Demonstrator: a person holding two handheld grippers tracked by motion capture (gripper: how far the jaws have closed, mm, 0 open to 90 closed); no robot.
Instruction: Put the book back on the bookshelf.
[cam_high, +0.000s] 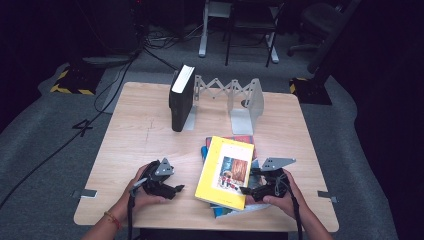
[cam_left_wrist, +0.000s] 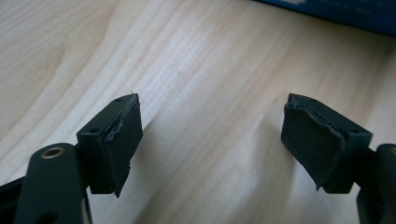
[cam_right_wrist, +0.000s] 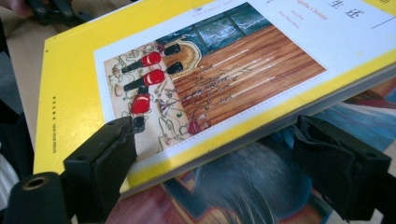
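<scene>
Yellow paperback book (cam_high: 224, 172) with a picture cover tops a stack of books (cam_high: 235, 207) on the pale wooden table (cam_high: 135, 135). The right gripper (cam_right_wrist: 224, 163) has its jaws spread wide around the book's raised long edge, one above the cover, one beneath; contact is unclear. The left gripper (cam_left_wrist: 210, 140) rests open over bare wood, holding nothing.

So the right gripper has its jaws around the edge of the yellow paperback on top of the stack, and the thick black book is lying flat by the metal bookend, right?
Not quite: the thick black book stands upright against the metal bookend, as the high view shows. The rest holds.
</scene>
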